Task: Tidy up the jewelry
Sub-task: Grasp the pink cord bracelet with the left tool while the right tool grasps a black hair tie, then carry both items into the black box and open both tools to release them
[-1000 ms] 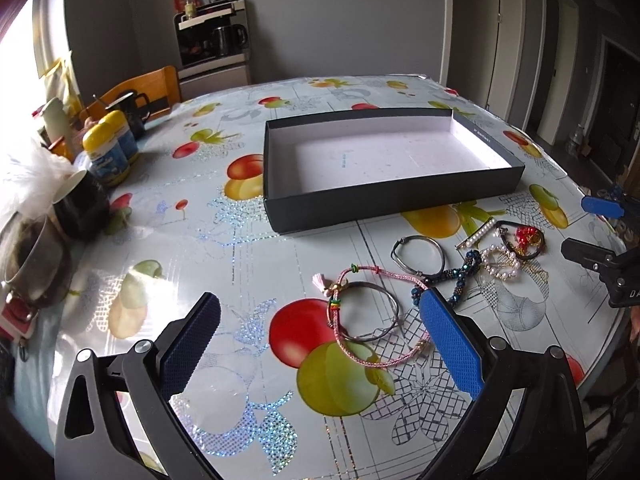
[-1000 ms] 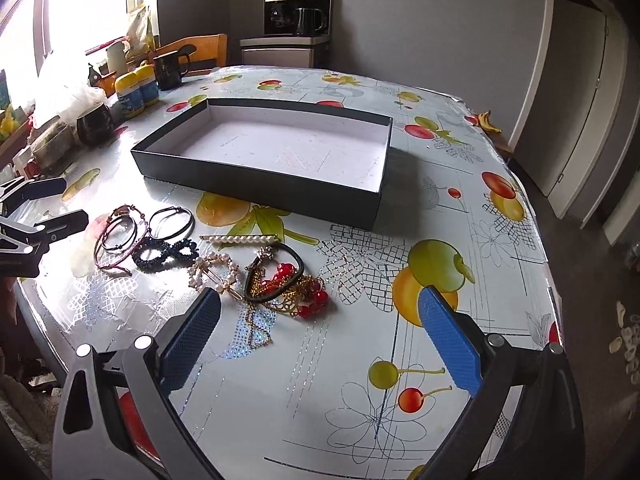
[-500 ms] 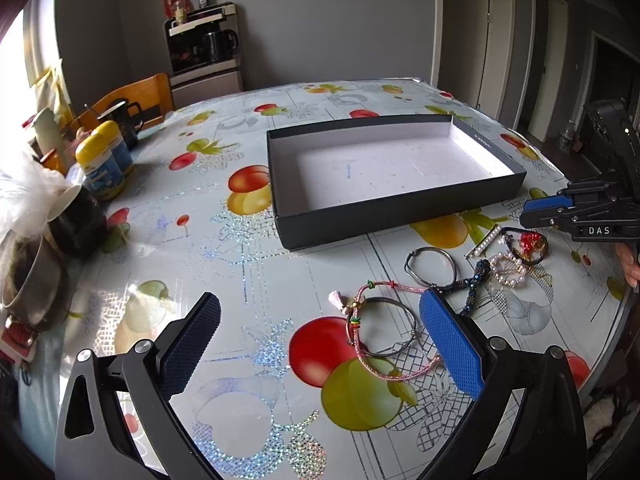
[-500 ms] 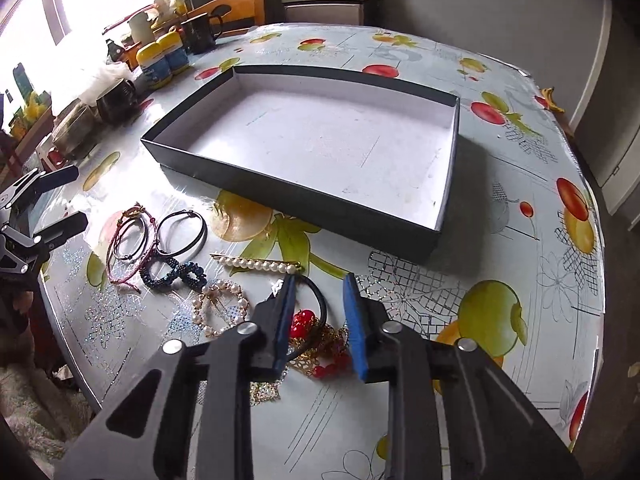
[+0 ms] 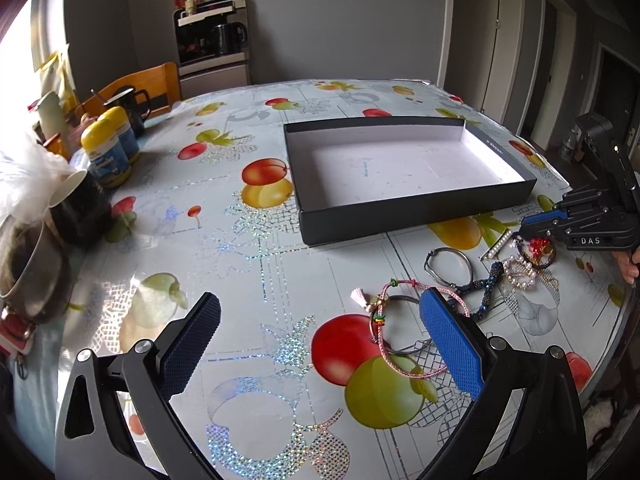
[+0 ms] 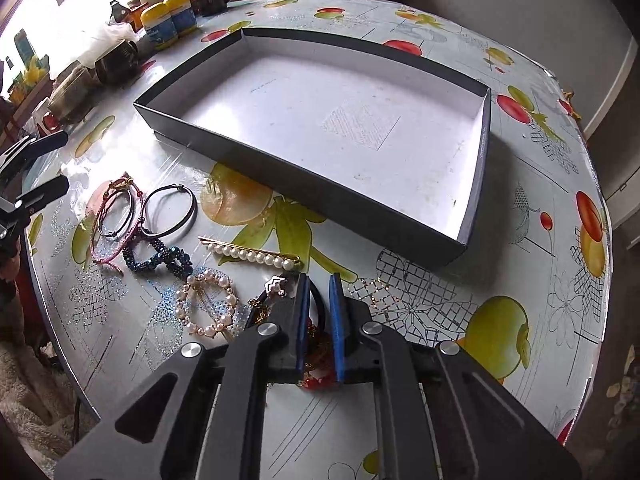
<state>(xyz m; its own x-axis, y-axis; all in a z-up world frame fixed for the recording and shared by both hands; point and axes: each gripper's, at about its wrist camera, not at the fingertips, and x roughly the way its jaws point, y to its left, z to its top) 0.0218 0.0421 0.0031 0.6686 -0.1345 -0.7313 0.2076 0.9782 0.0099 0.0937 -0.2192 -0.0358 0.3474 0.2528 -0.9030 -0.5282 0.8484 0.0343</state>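
Note:
A shallow black box (image 5: 400,208) (image 6: 300,176) with a white floor sits mid-table, nothing in it. Near the table edge lie a pink cord bracelet (image 5: 416,376) (image 6: 102,248), a dark blue beaded bracelet (image 5: 490,284) (image 6: 156,256), a pearl hair clip (image 6: 252,256), a pearl bracelet (image 6: 200,278) and a black cord bracelet with red beads (image 5: 540,246) (image 6: 316,378). My right gripper (image 6: 318,280) (image 5: 520,232) points down at that red-bead bracelet, its jaws closing with the black cord between the pads. Over the pink bracelet my left gripper (image 5: 320,300) stands open, holding nothing.
Dark mugs (image 5: 80,208), yellow-lidded bottles (image 5: 106,152) and a white plastic bag crowd the table's left side. A wooden chair (image 5: 140,84) and a coffee machine cabinet (image 5: 212,40) stand behind. The table edge (image 6: 60,344) runs just beside the jewelry.
My right gripper went from wide open to nearly shut and dropped toward the table, onto the red-bead bracelet. The left gripper stayed open and drifted only slightly.

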